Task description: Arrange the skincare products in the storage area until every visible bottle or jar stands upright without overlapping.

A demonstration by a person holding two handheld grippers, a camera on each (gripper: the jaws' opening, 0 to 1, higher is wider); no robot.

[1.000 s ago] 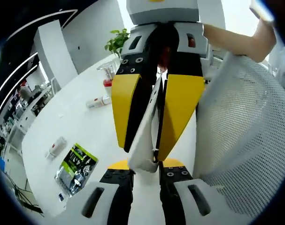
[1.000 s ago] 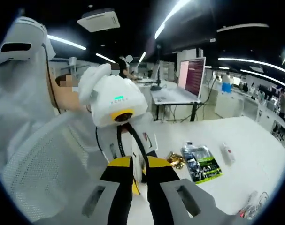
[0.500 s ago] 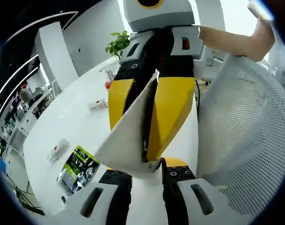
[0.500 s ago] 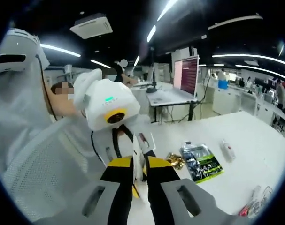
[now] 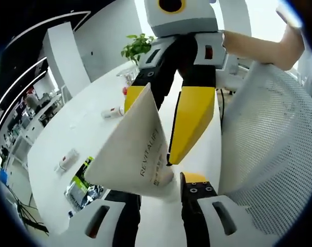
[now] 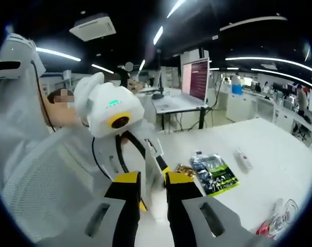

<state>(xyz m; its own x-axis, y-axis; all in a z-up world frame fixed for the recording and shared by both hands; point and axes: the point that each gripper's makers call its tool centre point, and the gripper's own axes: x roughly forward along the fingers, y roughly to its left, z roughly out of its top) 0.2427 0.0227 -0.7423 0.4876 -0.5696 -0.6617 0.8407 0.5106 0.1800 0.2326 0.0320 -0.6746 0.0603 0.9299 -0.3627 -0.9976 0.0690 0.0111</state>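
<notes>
A white sachet printed REVITALIFT hangs in the air between my two grippers, which face each other. In the left gripper view my left gripper pinches its lower corner, and the flat face leans over to the left. My right gripper comes down from above with its yellow jaws spread; the sachet covers one jaw. In the right gripper view my right gripper stands open around the blurred sachet, with my left gripper just beyond.
On the white table lie a green-black packet, a small white tube, a red-capped tube, a gold item and clear containers. A white mesh chair stands close beside the grippers.
The right gripper's yellow jaws have spread apart and let go of the sachet. The sachet has swung from edge-on to face-on, leaning left in the left gripper view.
</notes>
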